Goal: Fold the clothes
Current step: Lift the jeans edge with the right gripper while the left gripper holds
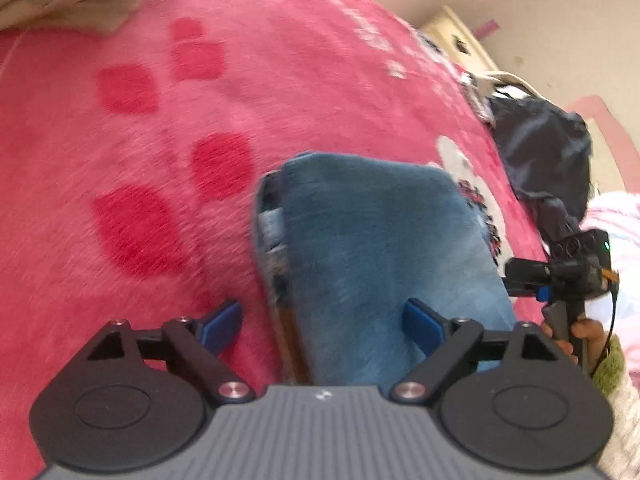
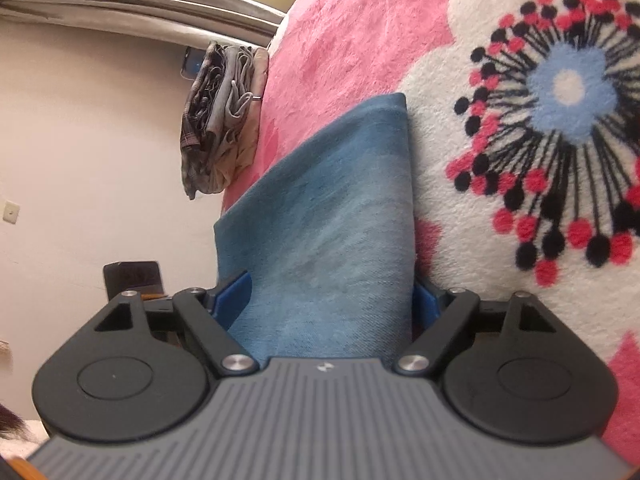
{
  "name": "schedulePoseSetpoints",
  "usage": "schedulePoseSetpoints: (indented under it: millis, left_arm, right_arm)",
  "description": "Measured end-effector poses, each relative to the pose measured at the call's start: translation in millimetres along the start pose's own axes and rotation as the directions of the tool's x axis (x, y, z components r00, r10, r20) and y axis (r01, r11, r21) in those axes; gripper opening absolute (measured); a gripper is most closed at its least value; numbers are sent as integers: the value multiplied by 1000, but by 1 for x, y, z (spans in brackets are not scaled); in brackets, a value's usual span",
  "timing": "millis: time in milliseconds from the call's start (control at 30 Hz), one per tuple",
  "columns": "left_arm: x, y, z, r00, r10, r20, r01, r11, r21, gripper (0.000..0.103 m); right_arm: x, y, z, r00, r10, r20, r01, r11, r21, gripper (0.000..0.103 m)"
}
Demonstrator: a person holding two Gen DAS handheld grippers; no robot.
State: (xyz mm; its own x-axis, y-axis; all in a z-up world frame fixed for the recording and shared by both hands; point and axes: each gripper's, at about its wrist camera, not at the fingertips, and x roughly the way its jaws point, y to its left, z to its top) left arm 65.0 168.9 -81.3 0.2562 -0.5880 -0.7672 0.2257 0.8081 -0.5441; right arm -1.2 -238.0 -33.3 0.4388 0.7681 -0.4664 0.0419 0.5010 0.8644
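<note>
Folded jeans between two claws on the pink bed

The blue jeans lie as a compact folded bundle on the pink blanket of the bed, their long axis running away from the left claw. This claw is spread wide and holds nothing; it stands over the near end of the bundle. The right claw is also spread, with the denim between its fingers, and I judge it the nearer one. Other folded clothes lie well apart.
</note>
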Motion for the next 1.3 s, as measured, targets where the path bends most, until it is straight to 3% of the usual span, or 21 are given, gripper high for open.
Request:
schedulePoseSetpoints:
  millis: [233,267,333,433,500,633,667,767,967,1300]
  left_arm:
    - [16,-13,6,999,-52,-2,52,997,58,91]
    - [13,-12,4,998,-59,-7,59,997,59,87]
    - [6,-9,-2,997,-77,-26,79,995,54,76]
    - [0,1,-13,992,-112,-55,115,992,48,75]
    - [5,3,-12,991,-120,-54,122,992,39,77]
    - [21,-11,-4,992,-116,-40,119,991,63,92]
    - [21,-15,-5,994,-106,-40,109,991,76,91]
    - [12,-14,-11,992,-111,-57,117,988,98,74]
    - [10,-28,-14,999,-41,-32,44,992,119,71]
    - [1,-63,-20,992,126,25,-128,984,126,55]
  right_arm:
    - [9,2,-1,999,45,-16,-45,999,-13,77]
    - [7,1,-2,999,47,-16,-47,999,-13,74]
    - [1,-5,-5,998,57,-21,-57,998,19,55]
    - [-2,-16,-8,997,62,-45,-60,997,52,38]
    - [2,-20,-7,996,56,-63,-52,997,57,38]
    - [20,-17,0,994,70,-81,-65,996,54,38]
    - [20,-17,-1,994,74,-80,-70,996,52,38]
    - [12,-19,-6,990,114,-84,-108,992,67,36]
    - [23,-14,-10,989,95,-115,-92,995,36,34]
    - [15,9,-26,999,22,-40,-24,999,-48,27]
